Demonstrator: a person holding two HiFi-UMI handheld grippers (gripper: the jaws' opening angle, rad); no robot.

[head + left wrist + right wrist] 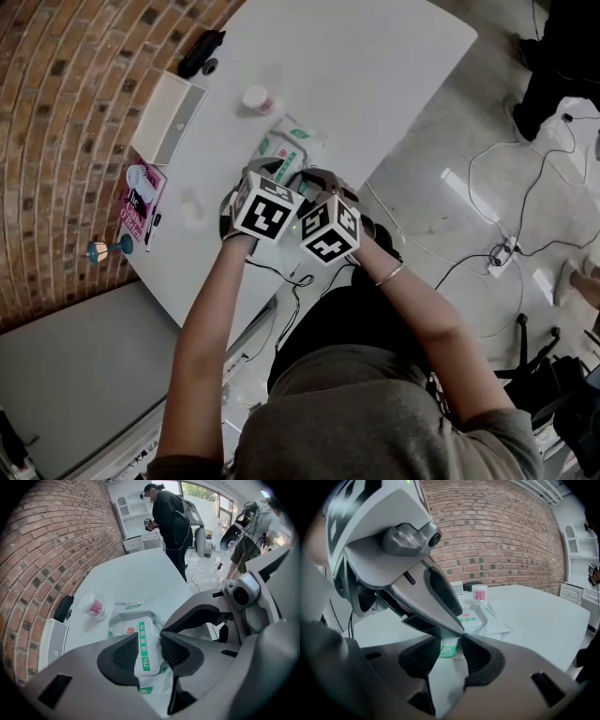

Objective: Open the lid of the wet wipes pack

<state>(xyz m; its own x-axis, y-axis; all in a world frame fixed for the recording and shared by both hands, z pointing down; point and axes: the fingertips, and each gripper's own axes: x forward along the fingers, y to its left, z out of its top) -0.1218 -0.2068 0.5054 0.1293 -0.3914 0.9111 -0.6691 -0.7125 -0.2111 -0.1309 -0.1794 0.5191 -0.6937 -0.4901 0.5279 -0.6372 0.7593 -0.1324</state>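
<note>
Between the ribbed pads of the left gripper [149,651] we see the white lid [146,637] of the wet wipes pack [125,626], pinched narrowly from both sides. A green stripe down the lid reads "75%", with Chinese characters above it that we cannot read; a small red emblem sits on the wrapper just beyond. Whether the lid has lifted off the pack we cannot tell.

The right gripper [449,651] has its jaws closed on the near end of the pack's soft wrapper, where a green label shows, too blurred to read. The left gripper's jaw crosses just above it, hiding the middle of the pack.

In the head view the two marker cubes cover most of the pack, which lies on the white table [375,75] close to its near edge. Beyond it stand a small tub [257,98] with a pink label, a white tray [169,117] and a black object [201,53] by the brick wall [56,112]. The far half of the table is bare.
</note>
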